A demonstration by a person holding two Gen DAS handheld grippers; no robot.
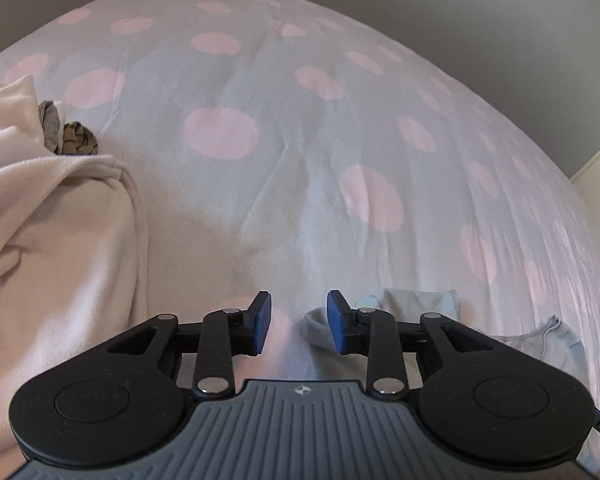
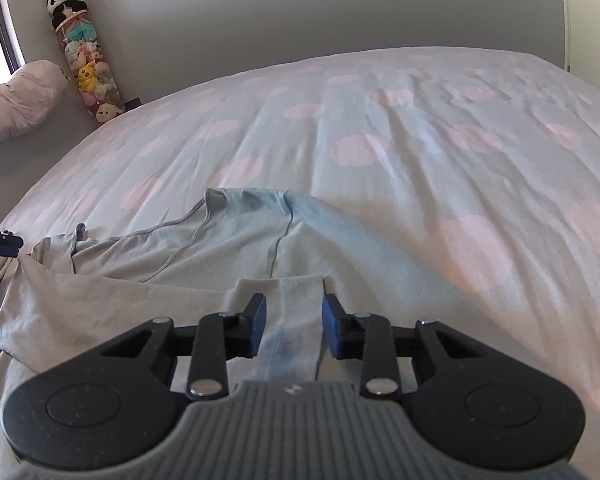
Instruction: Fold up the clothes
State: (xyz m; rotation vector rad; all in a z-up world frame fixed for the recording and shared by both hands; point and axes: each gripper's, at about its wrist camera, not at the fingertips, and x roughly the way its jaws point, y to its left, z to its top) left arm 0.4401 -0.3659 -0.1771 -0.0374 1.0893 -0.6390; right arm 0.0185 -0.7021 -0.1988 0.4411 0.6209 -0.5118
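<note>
While toys [image 2: 94, 76] fill the tube [image 2: 85, 46], grippers hover.

I am looking into a home bedroom. A bed with a grey duvet [image 2: 380, 168] dotted with pink circles spreads ahead of my jaws. Far ahead and left of the right jaws, a clear tube of plush toys [image 2: 92, 76], topped by a panda [image 2: 62, 0], stands against the wall beside a pillow [image 2: 20, 100].

Soft matt cloth shirt [image 2: 204, 276] on matt, creased cloth duvet [image 2: 380, 152].
</note>
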